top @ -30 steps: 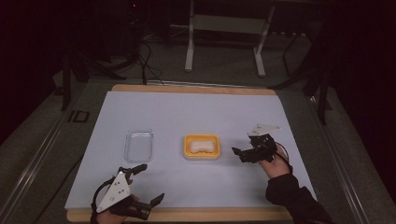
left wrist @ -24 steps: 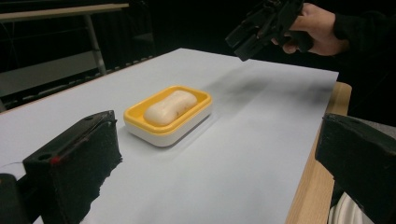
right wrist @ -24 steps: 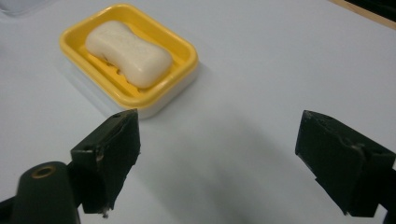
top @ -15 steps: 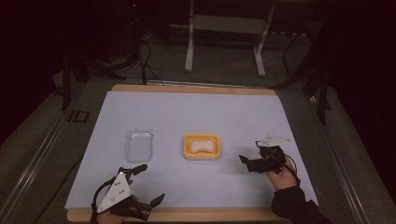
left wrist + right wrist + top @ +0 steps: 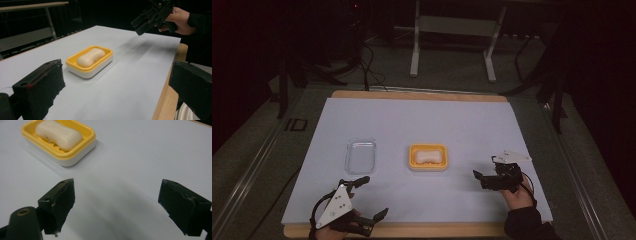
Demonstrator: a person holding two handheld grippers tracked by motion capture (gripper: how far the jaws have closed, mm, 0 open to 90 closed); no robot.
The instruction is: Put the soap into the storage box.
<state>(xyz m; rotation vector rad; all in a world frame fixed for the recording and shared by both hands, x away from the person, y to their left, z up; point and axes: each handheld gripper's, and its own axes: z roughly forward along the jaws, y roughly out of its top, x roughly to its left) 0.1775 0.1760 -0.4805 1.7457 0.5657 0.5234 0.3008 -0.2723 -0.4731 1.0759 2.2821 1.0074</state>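
Dim room, dark floor, a pale metal frame (image 5: pixel 454 30) standing beyond the far edge. Wide table (image 5: pixel 422 230) with a wooden rim, covered almost whole by a white sheet (image 5: pixel 422 120). Near the sheet's middle, a yellow soap dish (image 5: pixel 427 157) holding a pale bar of soap (image 5: pixel 427 157); just to its left, apart from it, a clear plastic lid (image 5: pixel 360 155) lying flat. At the near left corner, left gripper (image 5: pixel 371 199) low over the table edge, held in a hand (image 5: pixel 339 231), fingers (image 5: pixel 40 85) spread wide with nothing between them, pointed across the sheet toward the dish. At the near right, right gripper (image 5: pixel 480 177) raised above the sheet in a hand (image 5: pixel 517 197), dark sleeve (image 5: pixel 527 225) behind it, fingers (image 5: pixel 58 197) likewise far apart and empty, aimed leftward at the dish, well short of it.
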